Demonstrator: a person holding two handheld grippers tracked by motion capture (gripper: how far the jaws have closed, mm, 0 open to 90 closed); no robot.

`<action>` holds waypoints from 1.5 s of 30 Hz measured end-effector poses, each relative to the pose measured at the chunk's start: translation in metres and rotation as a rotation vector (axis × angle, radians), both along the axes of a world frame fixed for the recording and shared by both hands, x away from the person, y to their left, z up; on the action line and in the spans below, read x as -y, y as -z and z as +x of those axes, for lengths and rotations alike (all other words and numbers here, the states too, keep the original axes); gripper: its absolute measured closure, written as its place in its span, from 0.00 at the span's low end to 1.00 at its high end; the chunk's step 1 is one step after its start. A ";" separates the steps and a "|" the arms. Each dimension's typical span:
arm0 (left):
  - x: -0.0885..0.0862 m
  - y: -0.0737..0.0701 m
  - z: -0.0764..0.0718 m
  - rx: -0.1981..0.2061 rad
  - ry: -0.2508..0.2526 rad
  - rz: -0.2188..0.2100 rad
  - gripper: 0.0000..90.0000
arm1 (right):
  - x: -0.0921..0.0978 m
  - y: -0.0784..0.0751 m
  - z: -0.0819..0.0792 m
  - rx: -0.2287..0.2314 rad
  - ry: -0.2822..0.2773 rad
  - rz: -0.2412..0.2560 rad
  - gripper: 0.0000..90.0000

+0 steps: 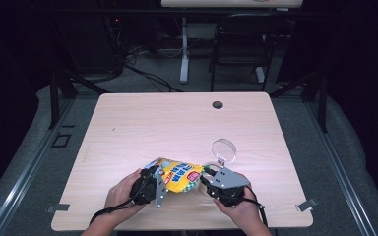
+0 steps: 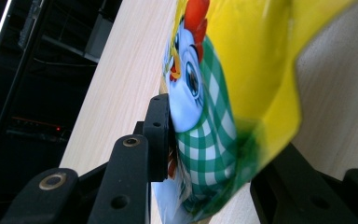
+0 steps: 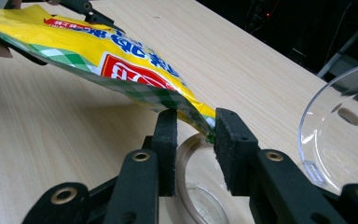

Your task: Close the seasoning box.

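One yellow snack bag (image 1: 177, 176) before you, two grippers in your hands, one clear round lid (image 1: 224, 149), one clear jar (image 3: 200, 196), one table (image 1: 177, 118).

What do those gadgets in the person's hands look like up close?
Each is a chunky black handheld body. The left gripper and the right gripper each carry a grey three-cornered metal plate on top and trail a thin black cable toward the person. In the gripper views, two flat matt black jaws sit on linked black arms with round brass-coloured pivot rivets. No sleeves show; forearms are bare.
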State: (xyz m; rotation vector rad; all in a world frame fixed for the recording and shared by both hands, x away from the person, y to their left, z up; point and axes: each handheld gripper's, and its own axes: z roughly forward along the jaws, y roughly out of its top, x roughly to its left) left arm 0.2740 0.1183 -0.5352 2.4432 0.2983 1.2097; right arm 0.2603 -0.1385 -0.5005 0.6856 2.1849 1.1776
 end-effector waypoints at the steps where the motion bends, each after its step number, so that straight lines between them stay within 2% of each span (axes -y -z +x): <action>1: 0.001 0.000 0.000 0.002 0.003 0.002 0.75 | 0.000 0.000 0.000 -0.002 -0.001 -0.001 0.79; 5: 0.003 0.000 0.000 0.016 0.007 0.030 0.75 | 0.001 0.000 -0.002 -0.001 0.000 -0.023 0.80; 6: 0.004 0.000 0.000 0.020 0.009 0.024 0.75 | 0.001 0.000 -0.002 -0.001 0.000 -0.028 0.80; 11: 0.006 -0.003 0.001 0.035 0.013 0.076 0.75 | 0.002 0.001 -0.002 -0.008 -0.001 -0.038 0.82; 16: 0.009 -0.005 0.002 0.052 0.017 0.105 0.75 | 0.003 0.002 -0.002 -0.003 0.005 -0.057 0.86; 30: 0.013 -0.007 0.002 0.087 0.017 0.133 0.75 | 0.002 0.002 -0.004 0.032 0.021 -0.096 0.94; 43: 0.015 -0.007 0.001 0.111 0.018 0.142 0.75 | 0.003 0.003 -0.005 0.035 0.021 -0.094 0.94; 45: 0.015 -0.008 0.001 0.115 0.020 0.158 0.75 | 0.003 0.003 -0.006 0.032 0.022 -0.089 0.94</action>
